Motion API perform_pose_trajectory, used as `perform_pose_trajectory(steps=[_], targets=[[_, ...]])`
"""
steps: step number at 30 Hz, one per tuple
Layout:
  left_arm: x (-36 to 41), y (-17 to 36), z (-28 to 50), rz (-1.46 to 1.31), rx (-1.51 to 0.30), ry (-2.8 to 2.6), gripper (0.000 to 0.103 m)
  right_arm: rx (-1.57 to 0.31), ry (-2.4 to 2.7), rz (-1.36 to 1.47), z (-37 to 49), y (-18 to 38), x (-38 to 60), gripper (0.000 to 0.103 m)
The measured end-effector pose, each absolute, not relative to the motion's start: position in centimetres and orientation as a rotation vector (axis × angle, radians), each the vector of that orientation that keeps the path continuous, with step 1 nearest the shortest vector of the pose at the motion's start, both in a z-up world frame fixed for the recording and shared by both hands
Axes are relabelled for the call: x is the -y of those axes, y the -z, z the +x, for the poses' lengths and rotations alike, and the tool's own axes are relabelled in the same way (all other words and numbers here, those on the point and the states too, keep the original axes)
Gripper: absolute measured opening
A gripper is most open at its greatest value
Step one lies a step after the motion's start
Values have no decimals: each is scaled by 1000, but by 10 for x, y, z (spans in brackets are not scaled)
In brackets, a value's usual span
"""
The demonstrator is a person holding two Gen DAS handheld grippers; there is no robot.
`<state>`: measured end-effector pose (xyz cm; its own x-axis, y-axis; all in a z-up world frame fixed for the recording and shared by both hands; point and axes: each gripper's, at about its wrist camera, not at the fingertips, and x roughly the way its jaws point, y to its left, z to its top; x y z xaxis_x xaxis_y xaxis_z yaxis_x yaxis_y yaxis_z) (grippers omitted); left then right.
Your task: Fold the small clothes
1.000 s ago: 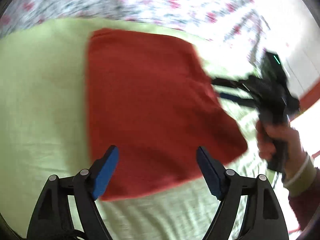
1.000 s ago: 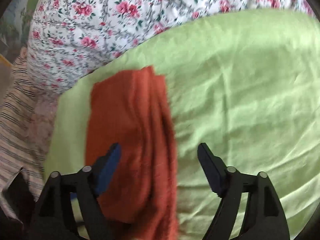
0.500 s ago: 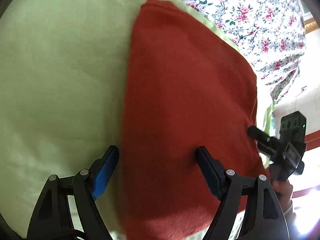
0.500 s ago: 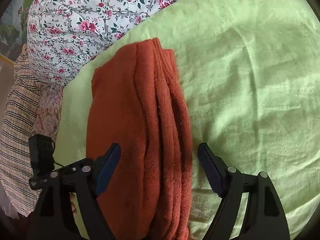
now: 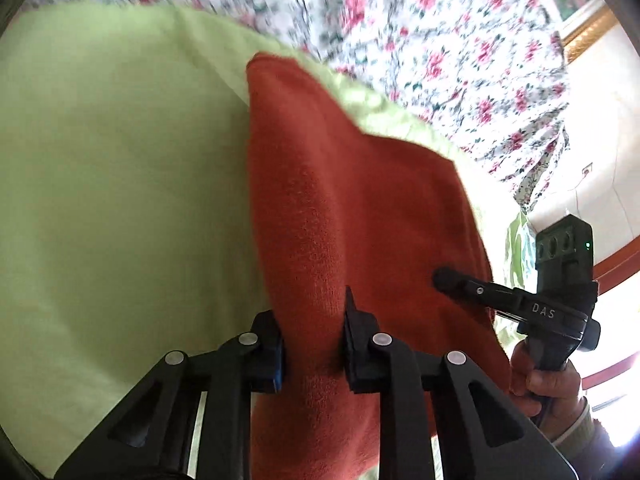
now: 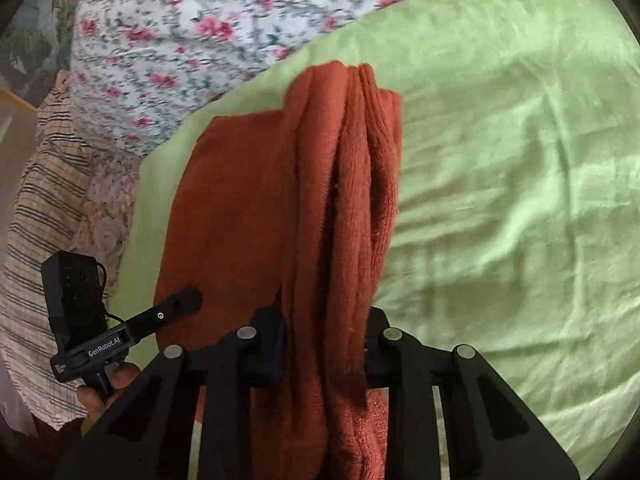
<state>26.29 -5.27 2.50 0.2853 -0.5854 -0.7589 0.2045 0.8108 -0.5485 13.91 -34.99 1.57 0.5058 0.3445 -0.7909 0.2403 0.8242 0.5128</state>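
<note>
both grippers, left gripper and right gripper, have just closed their jaws on the rust-red garment; grasping step done, next likely lifting both edges together to fold.

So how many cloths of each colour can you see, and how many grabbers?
Orange-red cloth: 1
Green sheet: 1
Flowery sheet: 1
Striped cloth: 1
Grabbers: 2, the left gripper and the right gripper
Total: 6
</note>
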Motion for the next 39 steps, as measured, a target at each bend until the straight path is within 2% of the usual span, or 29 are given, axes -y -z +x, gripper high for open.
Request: perform_pose_trajectory(steps=[11,16,18,19,23,26,33,38,39], targets=[[-109,-54,194,-370,-1121,321,20,-1090,-359,607,171,2,188,27],[-152,-30,179,-414,-1150,255,22,-1115,-424,591,179,15,144,27],[-162,-10,177,-430,-1197,225,25,-1157,-392,575,181,26,136,27],[-165,-2,176,-442,-1216,214,30,-1196,-304,575,180,33,135,27],[-175,1,169,-471,-1230,203,43,-1227,-227,603,174,43,145,42],[-178,-6,165,-451,-1218,197,53,-1211,-169,556,166,29,151,44],[-183,-17,159,-434,-1207,181,57,-1065,-139,474,155,-21,146,43],[-182,-15,155,-403,-1229,174,57,-1126,-136,440,169,0,119,41],[-180,-15,156,-402,-1233,175,57,-1149,-116,438,173,8,115,36]])
